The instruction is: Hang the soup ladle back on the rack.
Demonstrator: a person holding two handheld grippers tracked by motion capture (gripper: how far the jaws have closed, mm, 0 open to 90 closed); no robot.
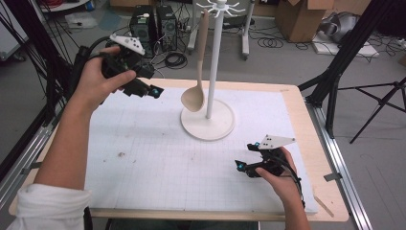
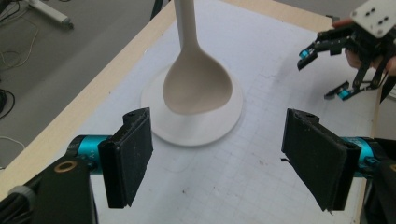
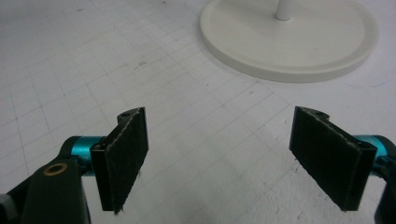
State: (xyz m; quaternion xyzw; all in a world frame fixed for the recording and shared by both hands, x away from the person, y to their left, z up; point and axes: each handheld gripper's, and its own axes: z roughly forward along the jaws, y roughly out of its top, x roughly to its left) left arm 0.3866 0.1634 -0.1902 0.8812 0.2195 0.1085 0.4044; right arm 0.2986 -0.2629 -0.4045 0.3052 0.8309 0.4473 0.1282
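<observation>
Hanging from the top of the white stand [image 1: 214, 57], the single beige spoon [image 1: 195, 93] dangles with its bowl just above the stand's round base [image 1: 208, 127], while the left claw [image 1: 143, 91], released and empty, hovers near the bowl on the stand's left, and the right claw [image 1: 249, 158], equally released and empty, waits low over the table [image 1: 143, 153] on the near side of the stand. I count one spoon, one stand and two claws. The spoon looks light, rigid and smooth, likely to swing on its hook, so pinching the slim handle above the bowl seems surest.
</observation>
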